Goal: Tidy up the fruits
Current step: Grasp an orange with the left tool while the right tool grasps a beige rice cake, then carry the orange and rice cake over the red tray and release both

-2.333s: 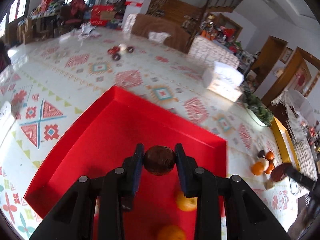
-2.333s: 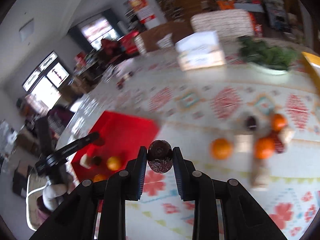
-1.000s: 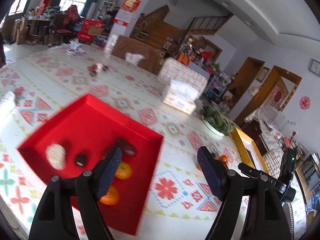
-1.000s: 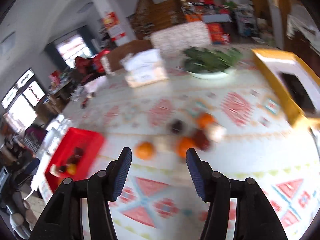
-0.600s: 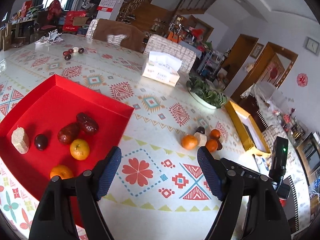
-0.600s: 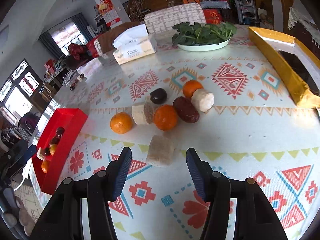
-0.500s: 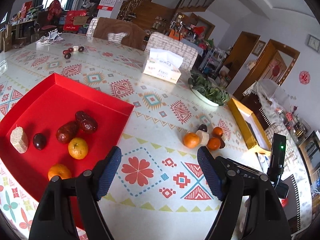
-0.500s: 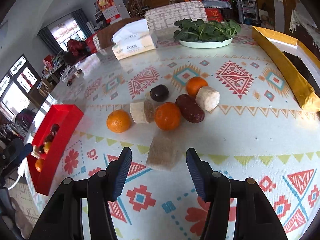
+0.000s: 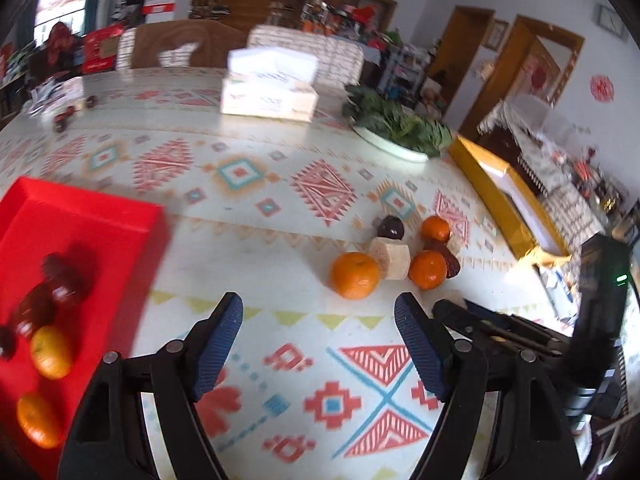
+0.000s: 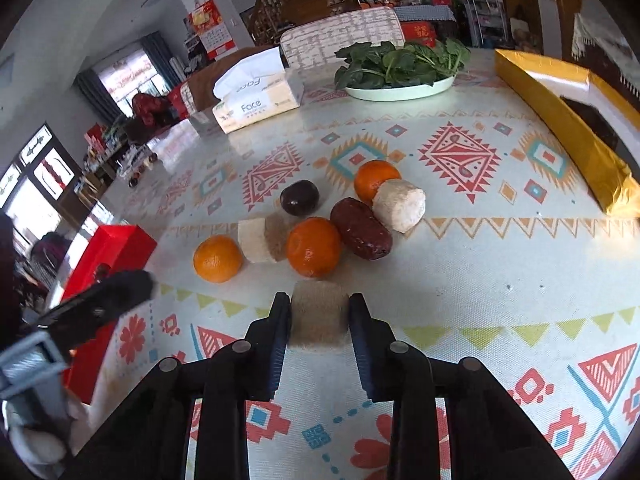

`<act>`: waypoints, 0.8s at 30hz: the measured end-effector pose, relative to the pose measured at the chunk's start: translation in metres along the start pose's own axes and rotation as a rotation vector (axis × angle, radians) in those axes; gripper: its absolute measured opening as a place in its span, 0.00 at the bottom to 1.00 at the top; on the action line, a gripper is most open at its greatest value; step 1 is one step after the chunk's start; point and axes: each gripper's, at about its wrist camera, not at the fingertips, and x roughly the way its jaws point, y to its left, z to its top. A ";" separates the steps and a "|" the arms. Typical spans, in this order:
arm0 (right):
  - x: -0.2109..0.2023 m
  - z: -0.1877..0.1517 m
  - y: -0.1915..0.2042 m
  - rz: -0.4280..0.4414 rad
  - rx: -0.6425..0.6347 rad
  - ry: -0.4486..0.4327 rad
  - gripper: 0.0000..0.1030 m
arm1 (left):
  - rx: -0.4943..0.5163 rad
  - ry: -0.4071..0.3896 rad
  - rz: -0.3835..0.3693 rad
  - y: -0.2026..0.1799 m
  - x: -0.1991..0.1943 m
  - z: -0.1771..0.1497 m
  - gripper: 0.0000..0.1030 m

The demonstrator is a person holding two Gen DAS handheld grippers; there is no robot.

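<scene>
Now right gripper (image 10: 319, 320) flanking beige chunk (image 10: 318, 318), touching

worktop (image 10: 460, 264): patterned cloth | left: red tray (image 9: 80, 220) | middle: oranges (image 10: 218, 258), dates (image 10: 360, 228), pale chunks (image 10: 400, 204) clustered | far: tissue box (image 10: 256, 104), plate of greens (image 10: 400, 88) | right: yellow box (image 10: 560, 120)
</scene>
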 end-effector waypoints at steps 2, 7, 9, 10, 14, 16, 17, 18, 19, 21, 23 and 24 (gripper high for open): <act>0.000 0.000 -0.002 0.019 0.015 0.002 0.32 | 0.032 0.016 -0.015 -0.007 0.015 0.003 0.75; 0.000 0.001 -0.001 0.034 0.014 0.009 0.32 | 0.111 0.020 -0.015 -0.018 0.038 0.014 0.72; -0.001 0.001 -0.001 0.036 0.015 0.010 0.32 | 0.140 0.029 -0.009 -0.022 0.046 0.017 0.64; -0.001 0.001 -0.001 0.037 0.016 0.011 0.32 | 0.156 0.034 0.001 -0.025 0.050 0.017 0.61; 0.000 0.001 -0.001 0.036 0.016 0.011 0.32 | 0.190 0.062 0.004 -0.031 0.063 0.017 0.34; 0.000 0.001 -0.001 0.035 0.015 0.010 0.32 | 0.199 0.059 0.014 -0.032 0.064 0.016 0.34; 0.000 0.001 -0.001 0.035 0.014 0.010 0.32 | 0.197 0.056 0.014 -0.032 0.063 0.016 0.34; 0.000 0.001 -0.001 0.034 0.013 0.009 0.32 | 0.193 0.051 0.016 -0.031 0.062 0.016 0.34; 0.000 0.001 -0.001 0.034 0.013 0.008 0.32 | 0.185 0.045 0.019 -0.030 0.060 0.015 0.34; 0.000 0.001 -0.001 0.033 0.011 0.004 0.32 | 0.161 0.032 0.012 -0.027 0.051 0.015 0.34; -0.001 0.000 0.000 0.033 0.007 -0.005 0.32 | 0.132 0.008 0.003 -0.023 0.038 0.013 0.34; -0.002 0.000 0.001 0.031 0.003 -0.011 0.32 | 0.117 -0.003 -0.002 -0.020 0.031 0.012 0.34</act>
